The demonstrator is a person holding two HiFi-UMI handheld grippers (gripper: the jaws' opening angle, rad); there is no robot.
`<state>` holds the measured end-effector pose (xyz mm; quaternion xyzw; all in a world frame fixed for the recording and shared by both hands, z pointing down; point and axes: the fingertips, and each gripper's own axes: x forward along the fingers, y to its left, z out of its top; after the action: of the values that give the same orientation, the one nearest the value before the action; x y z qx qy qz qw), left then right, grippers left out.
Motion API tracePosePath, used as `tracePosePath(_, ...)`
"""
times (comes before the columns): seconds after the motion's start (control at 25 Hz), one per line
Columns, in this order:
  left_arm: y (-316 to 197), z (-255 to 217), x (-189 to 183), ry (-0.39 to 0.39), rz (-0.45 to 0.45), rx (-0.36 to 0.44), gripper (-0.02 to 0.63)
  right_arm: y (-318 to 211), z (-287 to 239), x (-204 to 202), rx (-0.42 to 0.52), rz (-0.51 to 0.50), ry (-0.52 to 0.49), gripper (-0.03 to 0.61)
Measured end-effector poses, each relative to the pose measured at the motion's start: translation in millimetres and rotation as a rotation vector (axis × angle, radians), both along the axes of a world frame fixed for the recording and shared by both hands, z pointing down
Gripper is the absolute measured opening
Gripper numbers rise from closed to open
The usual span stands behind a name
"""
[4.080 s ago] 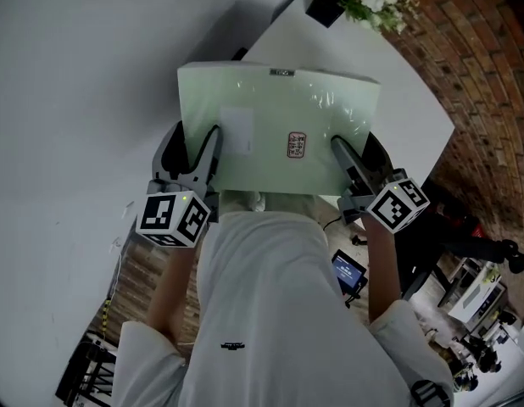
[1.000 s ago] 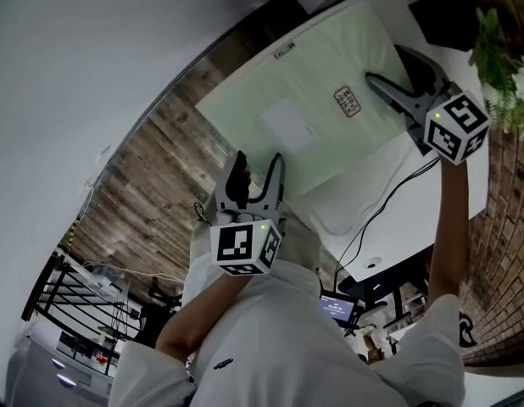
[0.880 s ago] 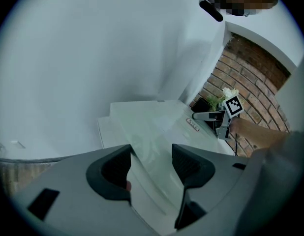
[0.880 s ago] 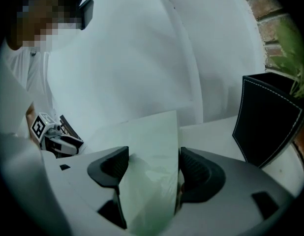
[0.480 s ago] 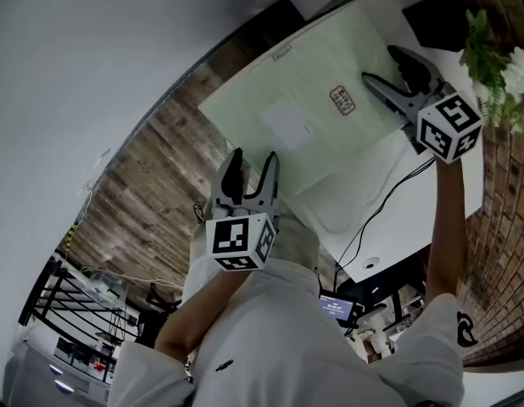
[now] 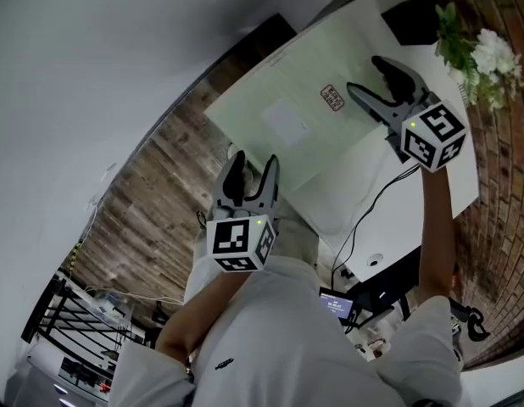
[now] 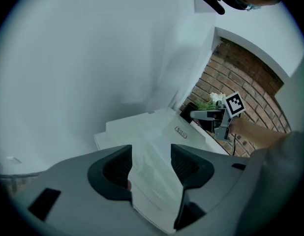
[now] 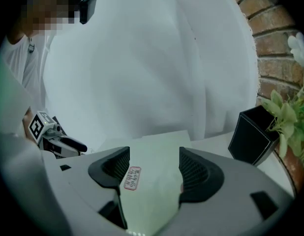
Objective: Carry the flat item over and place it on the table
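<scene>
Nearest, at 6 o'clock in the head view, the left claw (image 6: pixel 249 170) hangs off the table's near edge over the wooden floor (image 6: pixel 152 202). Its jaws are wide apart and closing. In the left gripper view the pale green flat item (image 7: pixel 152 136) shows through the gap, but neither pad presses on it. Further out, the flat item (image 6: pixel 304 117) lies flat on the white table (image 6: pixel 326 210) with its red-printed label (image 6: pixel 332 97) face up. A dark cable (image 6: pixel 364 219) trails at 5 o'clock of it. The right claw (image 6: pixel 365 75) rests over the item's 3 o'clock side, jaws spread and clamped on nothing. Farthest, at 1 o'clock, stand a black box (image 6: pixel 409 19) and a flowering plant (image 6: pixel 476 47)
</scene>
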<state>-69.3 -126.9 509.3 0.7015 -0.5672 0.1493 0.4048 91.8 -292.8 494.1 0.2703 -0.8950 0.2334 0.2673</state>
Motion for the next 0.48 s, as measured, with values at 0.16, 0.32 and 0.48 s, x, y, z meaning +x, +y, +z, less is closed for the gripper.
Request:
tracePosePath(0.16, 3.5, -17.5, -2.6, 0.01, 0.023, 0.021, 0.23, 24.9, -15.6, -12.2, 0.008, 0.009, 0.016, 0.339)
tracePosePath(0.32, 9.3, -37.1, -9.2, 0.019, 0.041, 0.048, 0.132, 41.1, -26.5, -13.3, 0.022, 0.094, 0.032, 0.334)
tracePosePath(0.48, 15.1, -56.7, -15.4, 0.03, 0.087, 0.069, 0.063, 59.5, -52.1, -10.9, 0.09, 0.188, 0.035, 0.17)
